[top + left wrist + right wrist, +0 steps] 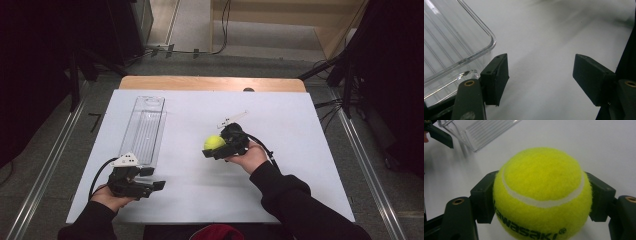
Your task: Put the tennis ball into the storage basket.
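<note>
Right tongs (212,150) are clamped on the tennis ball (214,142), one jaw on each side across its widest part, as the right gripper view shows. That is a centred grip, so the ball (541,195) should not squirt out. The ball looks lifted just clear of the tabletop (300,150), right of centre, with the right hand (247,157) underneath and behind it. The tongs point left, toward the clear plastic tray (143,130).

The tray lies lengthwise on the left half of the tabletop, open side up and empty as far as can be seen. Judging from the aim of the right tongs, the tray is the likely drop target. The ball is well apart from it, so the carry is not yet done.

Left tongs (152,179) are spread wide with nothing between the jaws. In the left gripper view, the left tongs (540,80) sit just beside the tray's near corner (486,42), with one jaw close to the rim. It's unclear whether that jaw touches. They are probably parked there to steady the light tray if the ball knocks it. The left hand (112,195) rests low at the near edge of the tabletop.

Main risk is the ball bouncing out of the shallow tray if it is released from too high.
</note>
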{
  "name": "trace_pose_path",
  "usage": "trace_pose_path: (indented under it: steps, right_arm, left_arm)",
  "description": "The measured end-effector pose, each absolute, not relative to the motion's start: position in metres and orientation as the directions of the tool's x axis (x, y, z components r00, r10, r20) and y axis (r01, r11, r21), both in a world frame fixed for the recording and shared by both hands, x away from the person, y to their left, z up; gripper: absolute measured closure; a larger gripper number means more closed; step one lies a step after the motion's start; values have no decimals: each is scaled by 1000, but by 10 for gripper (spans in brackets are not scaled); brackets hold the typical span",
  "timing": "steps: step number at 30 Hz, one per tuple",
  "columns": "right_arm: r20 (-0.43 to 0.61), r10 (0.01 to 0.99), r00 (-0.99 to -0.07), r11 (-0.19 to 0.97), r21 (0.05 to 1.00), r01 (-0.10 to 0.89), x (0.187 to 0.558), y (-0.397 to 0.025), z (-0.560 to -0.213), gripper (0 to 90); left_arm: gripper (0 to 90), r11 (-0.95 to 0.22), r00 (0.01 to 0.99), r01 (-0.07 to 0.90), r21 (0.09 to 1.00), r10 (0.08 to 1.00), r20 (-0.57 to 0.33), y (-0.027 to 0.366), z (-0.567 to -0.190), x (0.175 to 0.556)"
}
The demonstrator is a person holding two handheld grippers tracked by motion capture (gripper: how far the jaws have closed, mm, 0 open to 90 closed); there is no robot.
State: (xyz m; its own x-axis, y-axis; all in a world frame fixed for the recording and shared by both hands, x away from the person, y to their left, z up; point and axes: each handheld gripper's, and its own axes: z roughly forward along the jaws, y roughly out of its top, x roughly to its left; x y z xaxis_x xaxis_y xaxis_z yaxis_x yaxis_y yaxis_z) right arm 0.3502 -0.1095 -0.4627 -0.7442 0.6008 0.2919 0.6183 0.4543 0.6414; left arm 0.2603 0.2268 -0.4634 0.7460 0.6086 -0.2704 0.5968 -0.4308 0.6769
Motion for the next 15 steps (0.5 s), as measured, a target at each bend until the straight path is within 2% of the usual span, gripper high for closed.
trace_pose_path:
  steps: [15]
  right_arm:
    - [289,577,-764,472,645,601,353,-92,-456,230]
  left_arm:
    - [296,-430,746,596,678,610,-269,227,-464,260]
